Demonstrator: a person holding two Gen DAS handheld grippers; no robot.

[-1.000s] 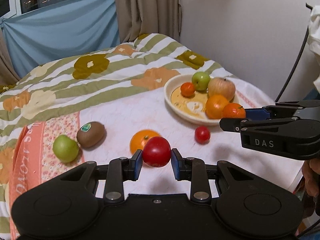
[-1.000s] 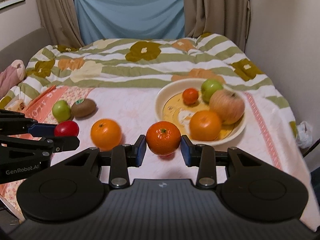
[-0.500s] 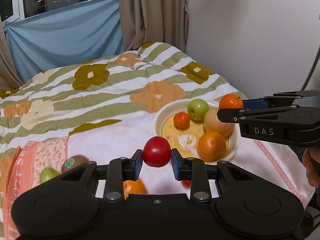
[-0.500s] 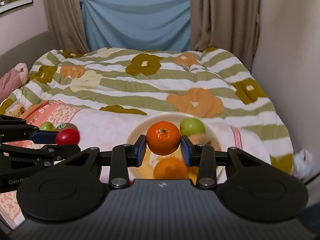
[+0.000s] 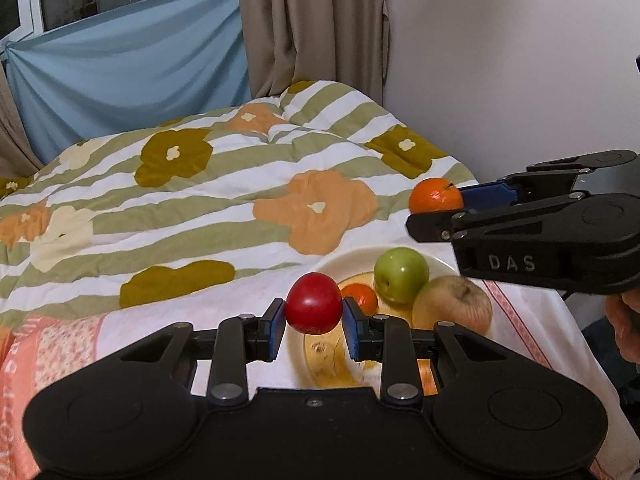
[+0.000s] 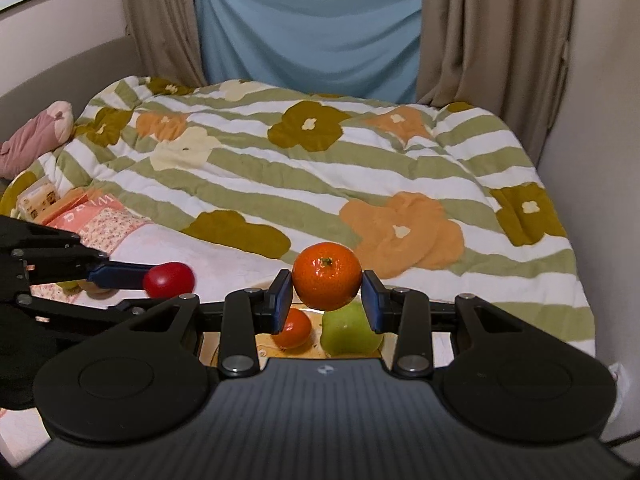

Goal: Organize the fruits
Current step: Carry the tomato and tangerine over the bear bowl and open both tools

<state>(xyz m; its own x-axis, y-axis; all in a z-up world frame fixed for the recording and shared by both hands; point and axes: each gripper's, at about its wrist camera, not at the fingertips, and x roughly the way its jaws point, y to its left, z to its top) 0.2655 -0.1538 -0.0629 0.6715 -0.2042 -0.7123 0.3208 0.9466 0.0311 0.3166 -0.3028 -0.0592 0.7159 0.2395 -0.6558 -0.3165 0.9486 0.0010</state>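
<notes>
we note a striped floral quilt (image 5: 224, 216) over the bed, with a pink patterned cloth (image 5: 60, 344) at its near left edge. in the left wrist view, the left gripper (image 5: 314, 322) is closed on a red fruit (image 5: 314, 303), both blue pads pressing its sides, and the fruit hangs in the air over the near left rim of the plate (image 5: 340, 264). in the plate we see a small orange fruit (image 5: 362, 298), then a green apple (image 5: 401, 275), then a pale apple (image 5: 454, 307) touching the green one. further right, the right gripper (image 5: 436, 208) comes in from the side, clamped on a mandarin (image 5: 435, 200) held above the plate's far right edge. at the far right edge part of a hand (image 5: 626, 324) shows. in the right wrist view we confirm this: the mandarin (image 6: 327, 275) sits tight between the pads, with the small orange fruit (image 6: 294, 327) and green apple (image 6: 350, 332) below it; the left gripper's red fruit (image 6: 170, 280) is off to the left.
</notes>
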